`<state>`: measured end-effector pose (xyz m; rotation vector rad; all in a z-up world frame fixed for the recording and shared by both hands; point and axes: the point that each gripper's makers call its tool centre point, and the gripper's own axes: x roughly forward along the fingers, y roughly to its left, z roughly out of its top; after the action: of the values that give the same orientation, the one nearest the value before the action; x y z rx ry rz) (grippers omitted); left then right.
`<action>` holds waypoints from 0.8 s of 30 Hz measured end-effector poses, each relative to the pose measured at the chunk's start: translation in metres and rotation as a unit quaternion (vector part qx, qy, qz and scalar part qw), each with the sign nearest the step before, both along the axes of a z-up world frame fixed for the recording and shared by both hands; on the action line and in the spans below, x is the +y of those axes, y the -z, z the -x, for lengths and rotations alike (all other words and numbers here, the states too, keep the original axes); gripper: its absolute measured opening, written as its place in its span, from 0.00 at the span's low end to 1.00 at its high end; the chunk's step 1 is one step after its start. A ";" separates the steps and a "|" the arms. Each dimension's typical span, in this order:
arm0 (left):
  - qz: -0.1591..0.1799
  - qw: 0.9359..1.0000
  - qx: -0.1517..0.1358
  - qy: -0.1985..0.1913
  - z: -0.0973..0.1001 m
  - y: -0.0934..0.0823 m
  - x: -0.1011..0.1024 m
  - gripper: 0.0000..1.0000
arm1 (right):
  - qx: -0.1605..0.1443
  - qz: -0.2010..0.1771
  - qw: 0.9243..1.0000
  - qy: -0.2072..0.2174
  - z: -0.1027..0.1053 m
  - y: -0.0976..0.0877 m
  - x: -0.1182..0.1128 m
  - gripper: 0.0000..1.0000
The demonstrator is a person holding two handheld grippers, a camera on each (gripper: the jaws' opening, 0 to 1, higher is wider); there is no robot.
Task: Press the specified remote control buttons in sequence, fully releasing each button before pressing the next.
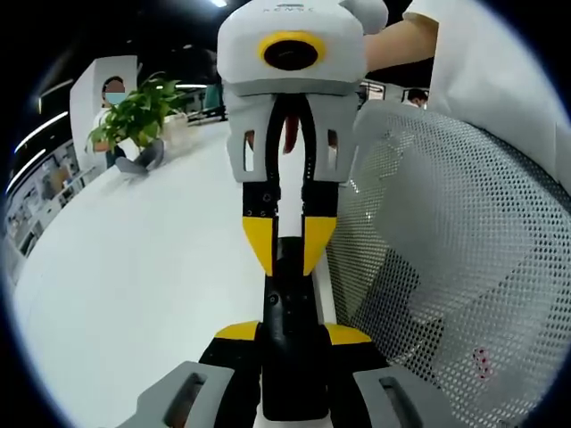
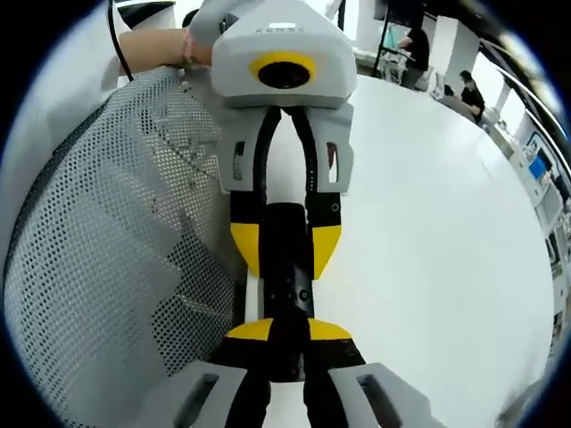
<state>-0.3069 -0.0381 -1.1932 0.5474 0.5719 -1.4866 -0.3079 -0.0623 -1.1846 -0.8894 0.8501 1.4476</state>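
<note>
Remote [image 1: 290,357] seemingly between both grippers

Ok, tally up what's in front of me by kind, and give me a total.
Grippers: 2 (left gripper, right gripper, jaws of both closed on the remote)
Black remote: 1
Mesh chair back: 1
Potted plant: 1
White table: 1
Total: 6

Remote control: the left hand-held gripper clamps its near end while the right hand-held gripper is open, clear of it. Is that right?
No. In the left gripper view the right hand-held gripper is shut on the far end of the black remote control; the left hand-held gripper does clamp its near end.
</note>
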 end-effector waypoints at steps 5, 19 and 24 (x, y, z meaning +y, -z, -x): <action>0.000 1.000 0.001 0.000 0.000 0.000 0.000 0.26 | -0.002 -0.001 1.000 0.006 0.000 0.000 -0.002 0.08; -0.003 1.000 0.002 -0.001 0.000 0.000 0.000 0.26 | 0.005 0.007 0.999 0.032 -0.001 0.001 -0.002 0.07; -0.006 1.000 0.000 -0.001 0.000 0.000 0.001 0.26 | 0.000 0.001 1.000 0.021 -0.001 0.000 -0.002 0.07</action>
<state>-0.3072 -0.0376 -1.1934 0.5561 0.5824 -1.4820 -0.3070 -0.0640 -1.1842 -0.8682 0.8665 1.4108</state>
